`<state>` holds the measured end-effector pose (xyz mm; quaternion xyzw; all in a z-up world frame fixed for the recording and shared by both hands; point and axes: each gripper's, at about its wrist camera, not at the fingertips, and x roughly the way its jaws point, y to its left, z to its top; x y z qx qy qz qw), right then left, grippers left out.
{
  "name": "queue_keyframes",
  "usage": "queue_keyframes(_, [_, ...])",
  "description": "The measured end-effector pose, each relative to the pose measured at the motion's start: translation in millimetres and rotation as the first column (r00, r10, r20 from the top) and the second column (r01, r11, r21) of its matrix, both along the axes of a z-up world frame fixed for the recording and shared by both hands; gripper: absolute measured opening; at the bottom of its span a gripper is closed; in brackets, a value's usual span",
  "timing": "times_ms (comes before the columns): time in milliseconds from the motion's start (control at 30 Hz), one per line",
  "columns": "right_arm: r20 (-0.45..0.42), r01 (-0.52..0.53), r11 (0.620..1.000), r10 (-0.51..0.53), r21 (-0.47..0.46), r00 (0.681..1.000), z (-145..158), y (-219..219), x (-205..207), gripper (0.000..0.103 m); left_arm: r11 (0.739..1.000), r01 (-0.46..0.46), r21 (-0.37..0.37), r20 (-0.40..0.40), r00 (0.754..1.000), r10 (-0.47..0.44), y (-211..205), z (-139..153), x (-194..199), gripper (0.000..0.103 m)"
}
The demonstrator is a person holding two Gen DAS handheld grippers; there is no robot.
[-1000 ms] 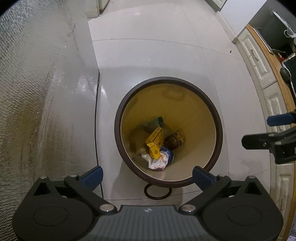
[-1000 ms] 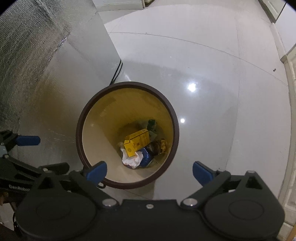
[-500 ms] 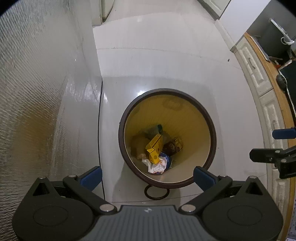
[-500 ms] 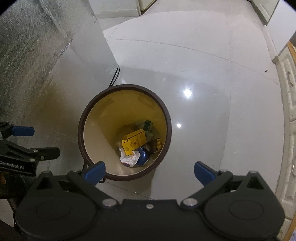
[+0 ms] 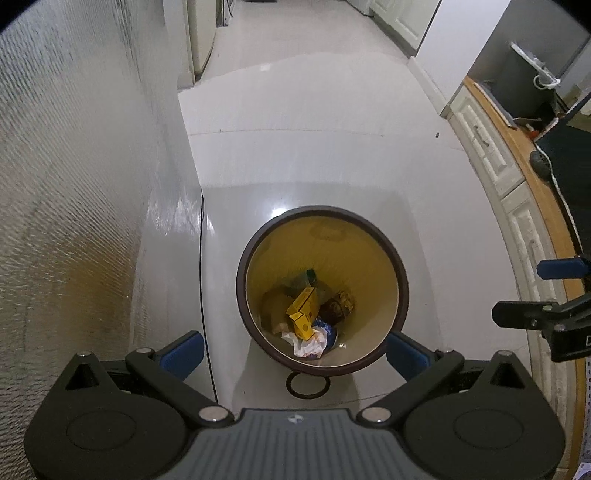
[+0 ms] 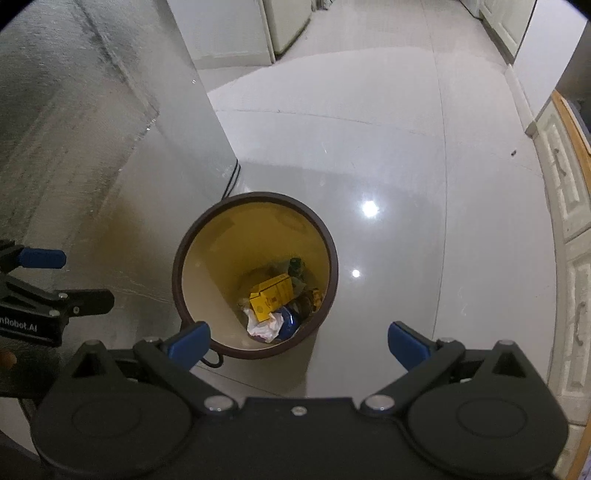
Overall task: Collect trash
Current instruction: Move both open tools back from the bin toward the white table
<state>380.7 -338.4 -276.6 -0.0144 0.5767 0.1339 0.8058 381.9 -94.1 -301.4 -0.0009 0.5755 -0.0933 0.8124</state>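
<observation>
We're looking down into a home kitchen here. Glossy pale floor tiles (image 5: 314, 155) run underfoot, catching ceiling-light glare. Along the right runs a row of cream panelled cabinet doors (image 5: 487, 155) with small metal handles, topped by a wood-edged bench (image 5: 517, 147) that carries dark items and a cable. On the left stands a tall appliance with a textured silvery side (image 5: 74, 184), like a fridge, and a black cord (image 5: 202, 277) drops beside it. Further back, more cream units (image 6: 284, 26) line the passage. On the floor sits a round waste bin (image 5: 400, 266), brown rim, yellow inside, holding household rubbish: a yellow carton (image 5: 303, 314), wrappers, crumpled paper.
</observation>
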Motion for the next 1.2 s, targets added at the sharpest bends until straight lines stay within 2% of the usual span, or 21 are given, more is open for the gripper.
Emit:
queue_keyframes(167, [0.062,-0.015,1.0,0.015,0.001,0.998,21,-4,-12,0.103,1.0,0.018,-0.014,0.048,0.999,-0.018,-3,23,-12,0.103])
queue_keyframes(367, [0.182,-0.026,1.0,0.027,-0.005,0.983,59,-5,-29,0.103,0.999,0.026,-0.027,0.139,0.99,-0.022,-6,64,-28,0.103])
queue_keyframes(533, [0.294,-0.031,0.999,0.025,0.016,0.955,97,-6,-44,0.103,1.0,0.015,-0.017,0.228,0.974,-0.011,-5,100,-46,0.103])
queue_keyframes(700, [0.409,-0.019,0.999,-0.001,0.045,0.912,134,-9,-57,0.103,0.999,0.003,-0.036,0.314,0.949,0.008,0,140,-64,0.103])
queue_keyframes(833, [0.488,-0.027,0.997,-0.011,0.07,0.873,160,-9,-67,0.103,0.999,-0.002,-0.039,0.386,0.922,0.017,3,171,-79,0.103])
queue_keyframes(1000, [0.573,-0.047,0.993,-0.024,0.108,0.819,190,-7,-76,0.103,0.999,-0.002,-0.037,0.484,0.875,0.02,9,214,-95,0.103])
queue_keyframes(1200, [0.663,-0.076,0.985,-0.047,0.156,0.747,230,1,-84,0.103,1.0,-0.021,0.01,0.604,0.797,0.011,21,274,-115,0.103])
